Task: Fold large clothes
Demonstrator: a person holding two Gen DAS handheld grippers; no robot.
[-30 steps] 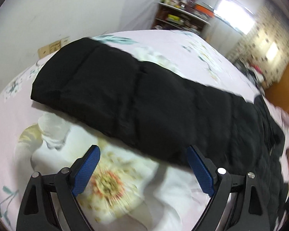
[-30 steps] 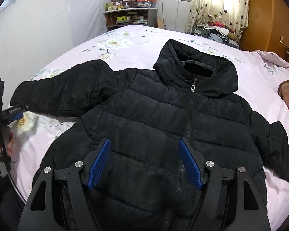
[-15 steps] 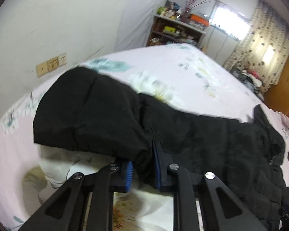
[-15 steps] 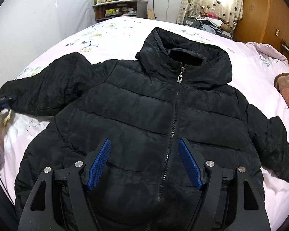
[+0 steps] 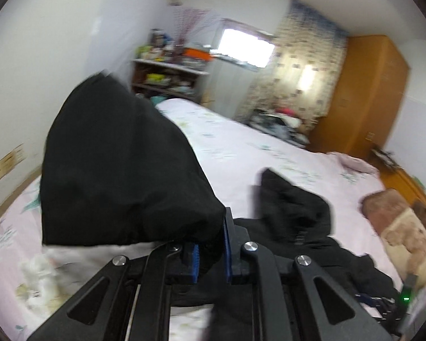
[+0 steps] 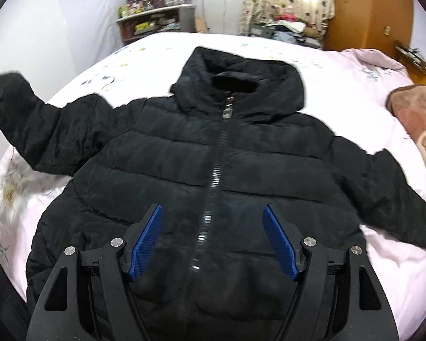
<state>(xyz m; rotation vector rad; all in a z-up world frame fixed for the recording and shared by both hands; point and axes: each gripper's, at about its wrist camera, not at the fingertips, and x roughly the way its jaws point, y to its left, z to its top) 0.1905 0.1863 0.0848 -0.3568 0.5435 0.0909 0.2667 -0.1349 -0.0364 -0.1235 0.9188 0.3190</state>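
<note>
A black hooded puffer jacket lies face up on the bed, zipped, hood at the far end. My left gripper is shut on the jacket's left sleeve near its cuff and holds it lifted off the bed; the raised sleeve also shows in the right wrist view. My right gripper is open and empty, hovering over the jacket's lower front by the zipper. The jacket's right sleeve lies spread out on the bed.
The bed has a pink floral sheet. A brown-and-cream blanket lies at its right edge. A cluttered shelf, a curtained window and an orange wardrobe stand beyond the bed. A wall is on the left.
My left gripper closed on the left sleeve and lifted it up off the bed, swinging toward the jacket body. My right gripper stayed open and drifted toward the zipper.
</note>
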